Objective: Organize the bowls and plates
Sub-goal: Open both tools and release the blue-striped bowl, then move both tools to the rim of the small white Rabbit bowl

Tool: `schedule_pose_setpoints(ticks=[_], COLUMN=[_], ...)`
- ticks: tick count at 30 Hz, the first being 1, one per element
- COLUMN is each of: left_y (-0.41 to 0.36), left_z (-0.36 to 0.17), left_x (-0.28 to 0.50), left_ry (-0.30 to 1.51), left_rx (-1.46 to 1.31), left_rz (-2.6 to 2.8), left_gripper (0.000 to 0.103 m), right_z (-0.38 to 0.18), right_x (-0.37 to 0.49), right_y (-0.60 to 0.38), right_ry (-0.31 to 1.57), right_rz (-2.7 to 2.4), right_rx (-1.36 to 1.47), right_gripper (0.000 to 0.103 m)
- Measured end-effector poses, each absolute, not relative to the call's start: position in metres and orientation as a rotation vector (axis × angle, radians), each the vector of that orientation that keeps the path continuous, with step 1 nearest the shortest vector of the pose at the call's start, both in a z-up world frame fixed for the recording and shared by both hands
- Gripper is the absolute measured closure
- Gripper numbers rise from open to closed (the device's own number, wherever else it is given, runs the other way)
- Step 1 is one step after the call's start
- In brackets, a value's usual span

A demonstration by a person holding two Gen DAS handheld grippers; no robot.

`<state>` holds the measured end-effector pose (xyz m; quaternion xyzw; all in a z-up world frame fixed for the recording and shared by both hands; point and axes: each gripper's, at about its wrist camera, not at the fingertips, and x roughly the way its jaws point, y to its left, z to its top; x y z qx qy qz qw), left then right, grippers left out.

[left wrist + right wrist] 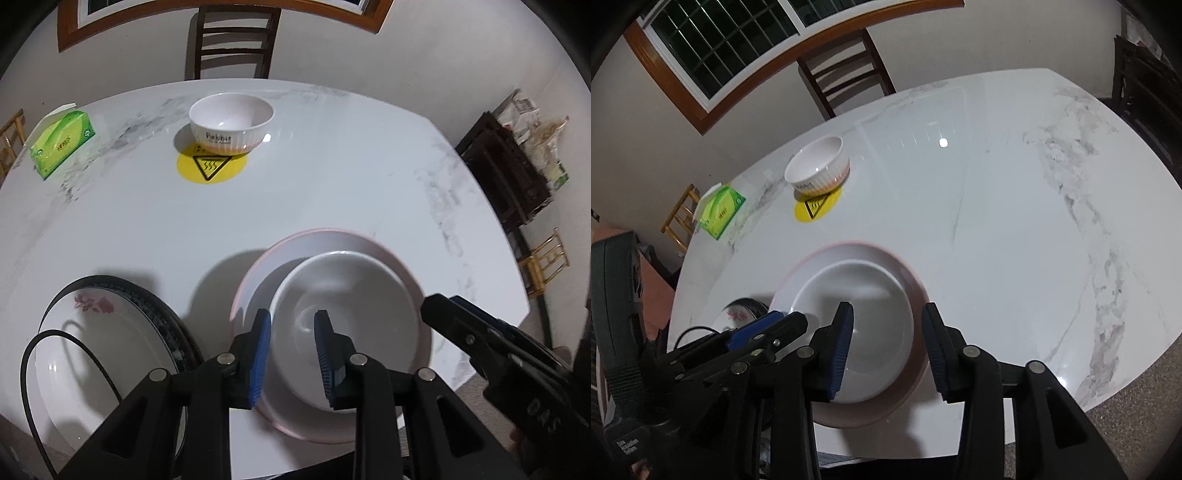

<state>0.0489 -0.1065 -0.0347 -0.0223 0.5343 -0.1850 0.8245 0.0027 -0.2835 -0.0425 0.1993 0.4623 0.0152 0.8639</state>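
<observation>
A plain white bowl [354,314] sits inside a pink-rimmed plate [266,269] at the table's near edge. My left gripper [293,332] is open, its fingers straddling the bowl's near left rim. My right gripper [888,328] is open over the same bowl [864,314] and plate [916,288], its fingers on either side of the bowl's near right rim. A floral plate with a dark rim [110,354] lies to the left. A ribbed white bowl [231,123] stands at the far side, partly on a yellow sticker [210,168].
A green tissue box [61,142] lies at the far left of the white marble table [332,177]. A dark wooden chair [232,40] stands behind the table. Dark furniture [506,173] stands at the right. A black cable [66,339] loops over the floral plate.
</observation>
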Motion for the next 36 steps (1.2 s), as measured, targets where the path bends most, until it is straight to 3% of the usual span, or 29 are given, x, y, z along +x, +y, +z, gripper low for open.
schedule_pose_setpoints(ticks=[13, 36], left_y=[-0.058, -0.029], left_z=[-0.007, -0.018], left_x=[0.088, 0.203], left_ry=[1.083, 1.084], left_rx=[-0.218, -0.384], left_rz=[-0.354, -0.240], left_gripper=[0.078, 0.078], right_z=[-0.030, -0.035], right_x=[0.036, 0.155], right_y=[-0.287, -0.284], right_ry=[0.957, 0.974], right_rz=[0.173, 0.300], right_rx=[0.462, 0.421], right_gripper=[0.066, 0.066])
